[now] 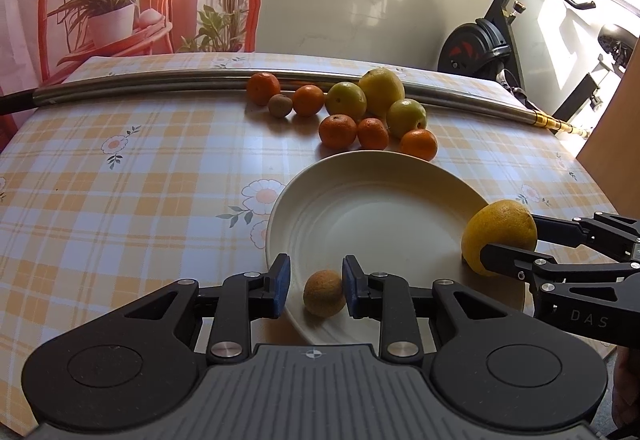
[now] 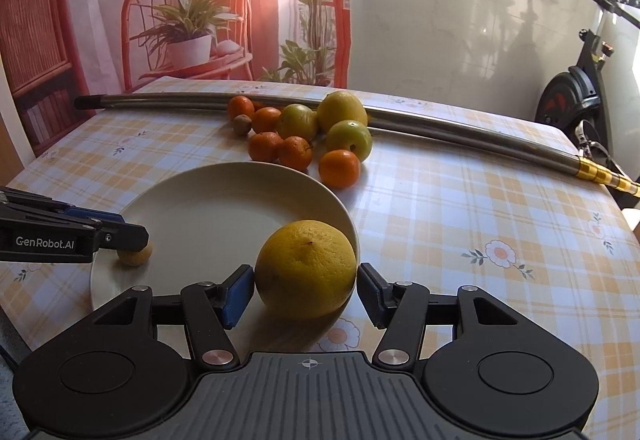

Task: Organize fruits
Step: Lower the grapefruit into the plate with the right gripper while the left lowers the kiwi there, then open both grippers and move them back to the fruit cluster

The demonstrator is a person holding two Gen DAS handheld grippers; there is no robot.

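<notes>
The right tool (image 2: 306, 280) grips the large yellow citrus (image 2: 306, 264) at the plate's (image 2: 200, 204) right rim, its hollow lying leftward, while the left tool (image 1: 316, 286) stands slack around the small brown fruit (image 1: 324, 294) resting there.

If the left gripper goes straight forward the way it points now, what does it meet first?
Probably the small brown fruit between the jaws of the left gripper, then the white plate under it; depth is unclear.

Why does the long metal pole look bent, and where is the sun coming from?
Left wrist view: the fisheye lens bows the metal pole, and fruit shadows fall toward the camera, so the light comes from behind the fruit. Right wrist view: the pole curves too, and the big yellow fruit is bright on top, shaded underneath.
</notes>
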